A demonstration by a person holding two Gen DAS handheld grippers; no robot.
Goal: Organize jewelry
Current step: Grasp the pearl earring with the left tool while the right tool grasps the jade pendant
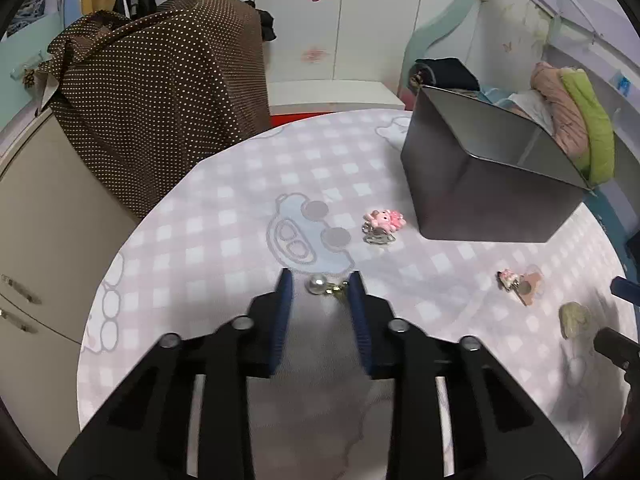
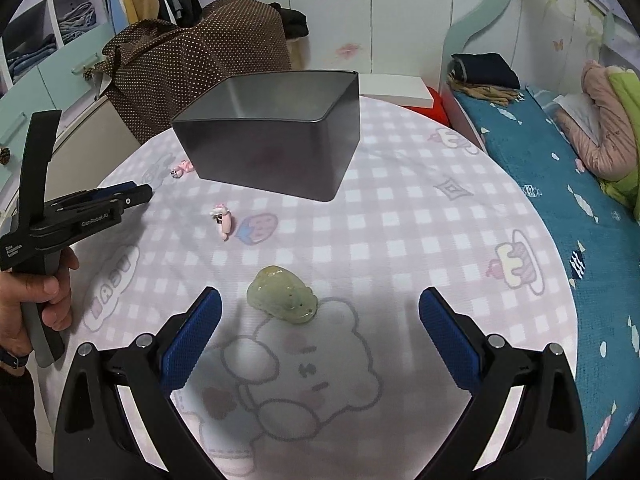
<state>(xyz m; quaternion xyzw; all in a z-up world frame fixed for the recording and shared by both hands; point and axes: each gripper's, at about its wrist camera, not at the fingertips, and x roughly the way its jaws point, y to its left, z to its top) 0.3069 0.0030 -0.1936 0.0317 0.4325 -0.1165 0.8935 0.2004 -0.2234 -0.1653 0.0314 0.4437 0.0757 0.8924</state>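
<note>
progress: early, tin looks empty | left gripper half open around pearl earring near tin, not clamped | right gripper wide open, holds nothing, green pendant between its fingers | pink charm and small clip beside tin, still out

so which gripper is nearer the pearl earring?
Left. The left gripper has its open fingers on either side of the pearl earring. The right gripper is off to the side, open around the green jade piece.
</note>
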